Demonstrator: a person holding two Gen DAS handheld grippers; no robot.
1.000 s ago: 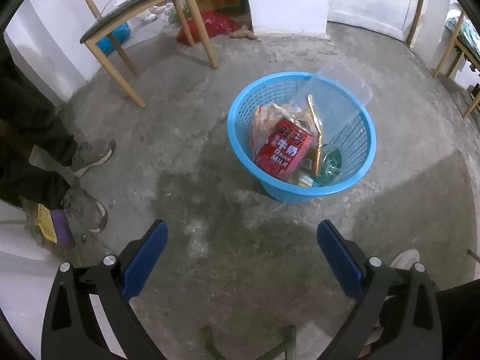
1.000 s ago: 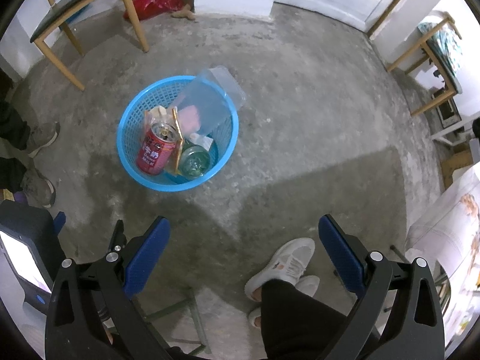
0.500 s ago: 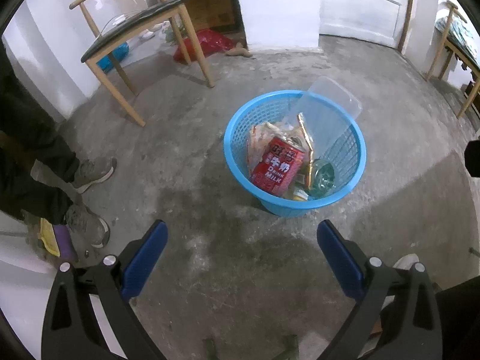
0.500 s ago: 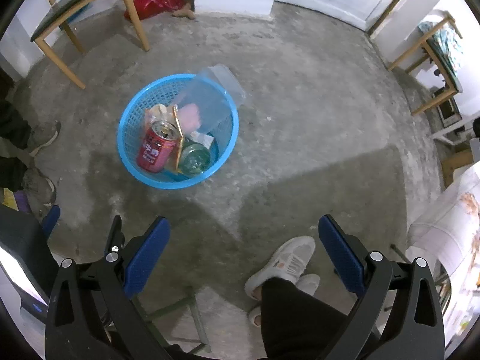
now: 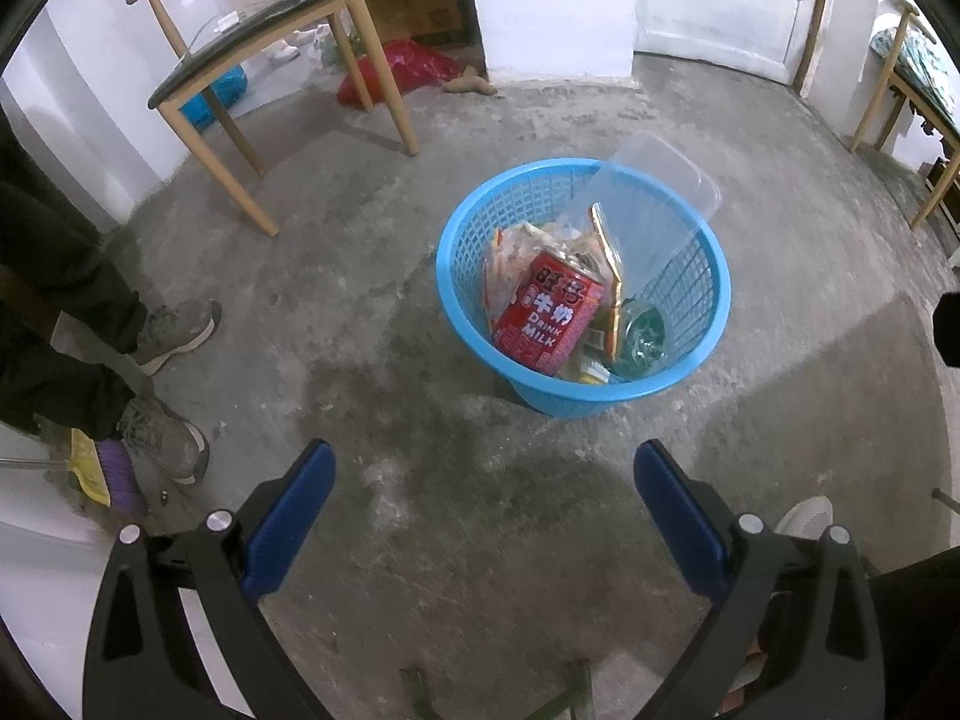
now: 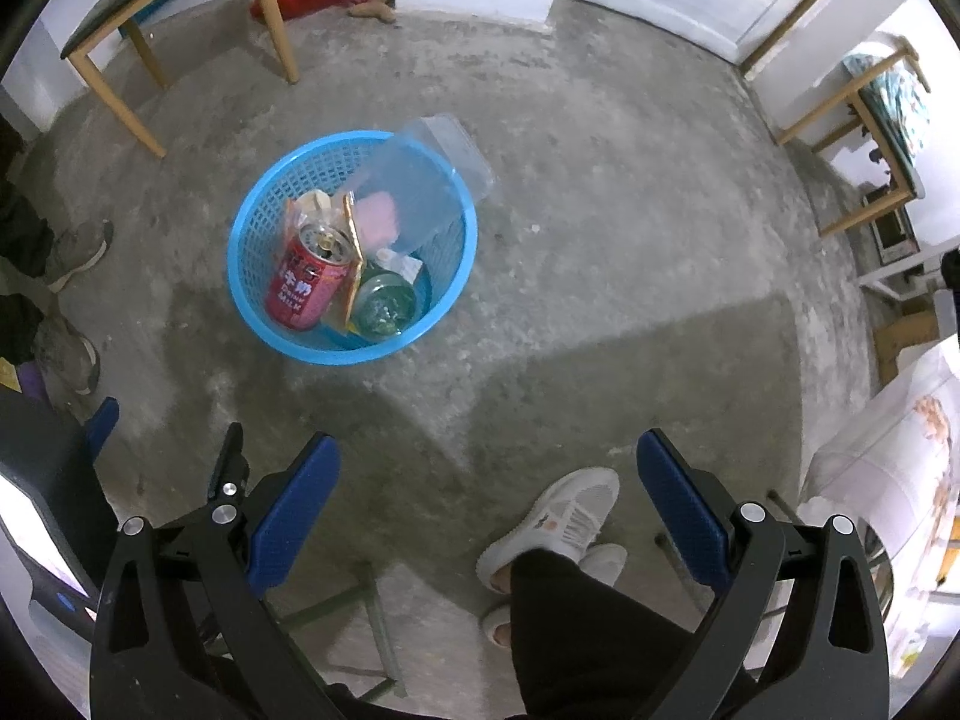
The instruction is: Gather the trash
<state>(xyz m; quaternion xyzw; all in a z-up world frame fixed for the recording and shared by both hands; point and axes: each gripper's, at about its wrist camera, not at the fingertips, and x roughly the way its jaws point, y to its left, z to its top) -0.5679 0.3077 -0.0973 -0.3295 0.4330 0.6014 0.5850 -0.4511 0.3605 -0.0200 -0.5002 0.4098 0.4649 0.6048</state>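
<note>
We hold the left gripper (image 5: 483, 480) with its blue-padded jaws spread wide and nothing between them, low in the frame above bare grey concrete floor (image 5: 372, 312). The right gripper (image 6: 487, 477) is likewise spread and empty, with a white sneaker (image 6: 561, 516) showing between its fingers at the bottom of its view. Beyond the left jaws, right of centre, stands the round blue plastic mesh basket (image 5: 462, 240). Inside it a red drink-milk can (image 5: 549, 318) leans at the left, a green glass bottle (image 5: 642, 336) lies just beside it, and a clear plastic lid (image 5: 654, 204) tilts over the far rim. At upper left we see a wooden chair with a dark seat (image 5: 258, 48), a red plastic bag (image 5: 414, 66) behind it.
</note>
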